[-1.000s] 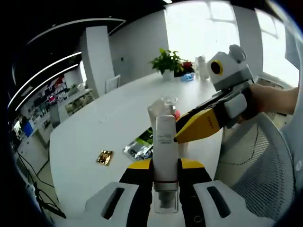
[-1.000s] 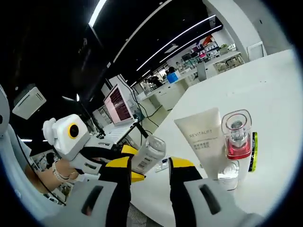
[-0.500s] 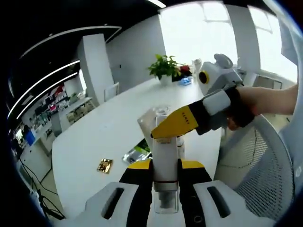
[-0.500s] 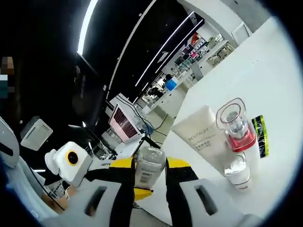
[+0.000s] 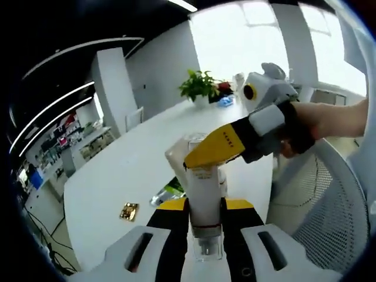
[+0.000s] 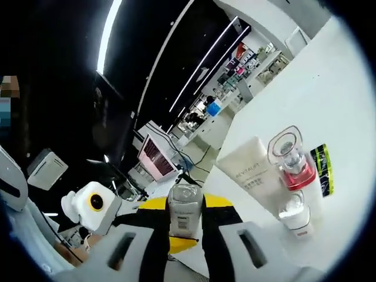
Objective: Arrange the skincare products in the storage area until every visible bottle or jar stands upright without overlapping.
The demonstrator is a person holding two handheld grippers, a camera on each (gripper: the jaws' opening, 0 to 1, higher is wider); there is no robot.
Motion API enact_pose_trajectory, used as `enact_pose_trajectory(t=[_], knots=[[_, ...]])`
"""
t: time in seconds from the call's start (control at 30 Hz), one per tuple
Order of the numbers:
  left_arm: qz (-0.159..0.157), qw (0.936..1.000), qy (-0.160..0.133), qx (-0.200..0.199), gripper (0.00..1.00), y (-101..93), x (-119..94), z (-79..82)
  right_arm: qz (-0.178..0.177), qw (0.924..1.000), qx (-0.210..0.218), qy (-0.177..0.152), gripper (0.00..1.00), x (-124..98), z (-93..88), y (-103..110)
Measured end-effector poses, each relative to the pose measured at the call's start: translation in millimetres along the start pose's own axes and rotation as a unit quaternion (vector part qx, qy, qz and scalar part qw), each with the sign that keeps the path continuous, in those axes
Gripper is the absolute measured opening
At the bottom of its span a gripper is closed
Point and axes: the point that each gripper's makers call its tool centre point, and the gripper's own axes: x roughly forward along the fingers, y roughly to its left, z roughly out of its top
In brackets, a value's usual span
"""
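In the left gripper view, the left gripper [image 5: 205,214] has its yellow-tipped jaws clenched on the lower body of a slim white bottle [image 5: 203,194], whose clear cap sits low between them. The right gripper [image 5: 202,155] comes in from the right, held in a person's hand [image 5: 320,126], and its yellow jaws meet the upper part of the same bottle. In the right gripper view those jaws grasp the bottle on both sides, its ribbed, rounded end pointing up. Beyond the bottle, close to the near edge of the smooth white worktop [image 5: 135,153], stand a flat white tube [image 6: 249,176] printed REVITALIFT, a clear square-capped bottle with red liquid [image 6: 292,161] and a small clear-topped white jar [image 6: 295,214], all upright and crowded together; whether they touch I cannot tell. A dark green-striped sachet [image 6: 322,167] lies flat just beside them, and a small gold packet [image 5: 128,211] lies apart on bare surface. The worktop stretches wide and open behind, to a potted plant [image 5: 201,88] at its far end. A mesh chair [image 5: 329,211] stands by the near right edge.
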Motion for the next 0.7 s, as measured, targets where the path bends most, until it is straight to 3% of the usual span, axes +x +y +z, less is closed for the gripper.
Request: enact_pose_trajectory(t=[0.13,0.23,0.3,0.4,0.5,0.57,0.63,0.7], knots=[[-0.011,0.9997,0.021,-0.006,0.21,-1.5,0,-11.2,0.017,0.9998,-0.002,-0.011,0.19,-3,7.9,4],[-0.036,0.9980,0.025,-0.046,0.23,-16.9,5,-18.4,0.027,0.9994,-0.020,-0.009,0.19,-5,8.5,7],[-0.030,0.9985,0.022,-0.040,0.24,-5.1,6,-23.7,0.033,0.9991,-0.023,-0.010,0.19,-6,8.7,9],[-0.074,0.9953,0.033,-0.053,0.24,-19.6,3,-30.9,0.052,0.9975,-0.048,-0.011,0.19,-8,8.7,15],[-0.105,0.9905,0.022,-0.085,0.26,-27.3,1,-26.8,0.065,0.9945,-0.082,0.003,0.19,-11,5.2,18],[-0.109,0.9909,0.023,-0.075,0.26,-26.0,0,-24.2,0.083,0.9902,-0.112,0.015,0.19,-13,1.9,22],[-0.134,0.9882,0.032,-0.068,0.28,-29.7,-3,-27.7,0.101,0.9873,-0.122,0.019,0.19,-15,1.3,28],[-0.176,0.9807,0.041,-0.075,0.26,-43.2,-3,-27.5,0.117,0.9821,-0.145,0.027,0.19,-16,0.0,33]])
